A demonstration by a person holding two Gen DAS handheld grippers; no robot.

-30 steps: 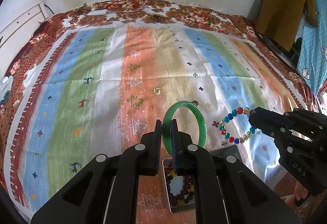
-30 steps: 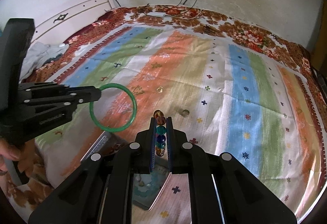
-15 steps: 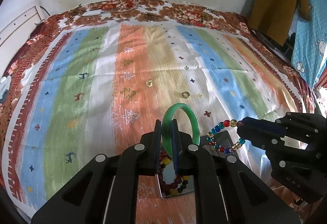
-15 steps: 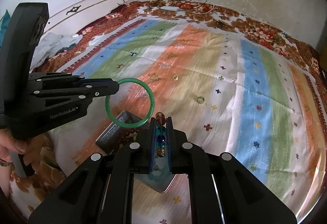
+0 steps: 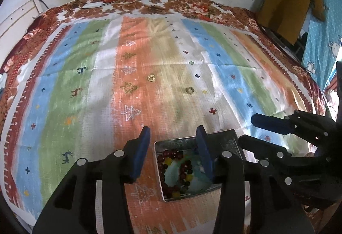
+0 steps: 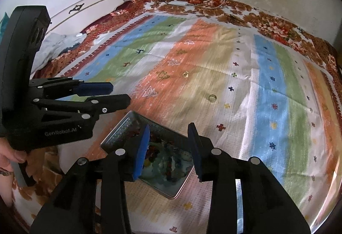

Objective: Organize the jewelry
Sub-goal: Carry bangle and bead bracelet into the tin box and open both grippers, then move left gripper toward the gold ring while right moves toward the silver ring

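We see both spread, gripping nothing: left hand-held gripper (image 5: pixel 173 138) and right hand-held gripper (image 6: pixel 168 135) over the metal tin (image 5: pixel 233 138) on the near bedspread (image 5: pixel 96 84); beaded bracelets (image 5: pixel 171 170) inside; two rings (image 5: pixel 151 78) farther off.

One metal tin (image 5: pixel 193 141) — two small rings (image 5: pixel 151 78) (image 5: pixel 189 90) on one striped cloth (image 5: pixel 64 88).

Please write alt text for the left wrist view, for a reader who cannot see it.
The open left gripper hangs over a metal tin of bead bracelets on a striped cloth. The right gripper, also open, is beside it; two small rings lie farther off.
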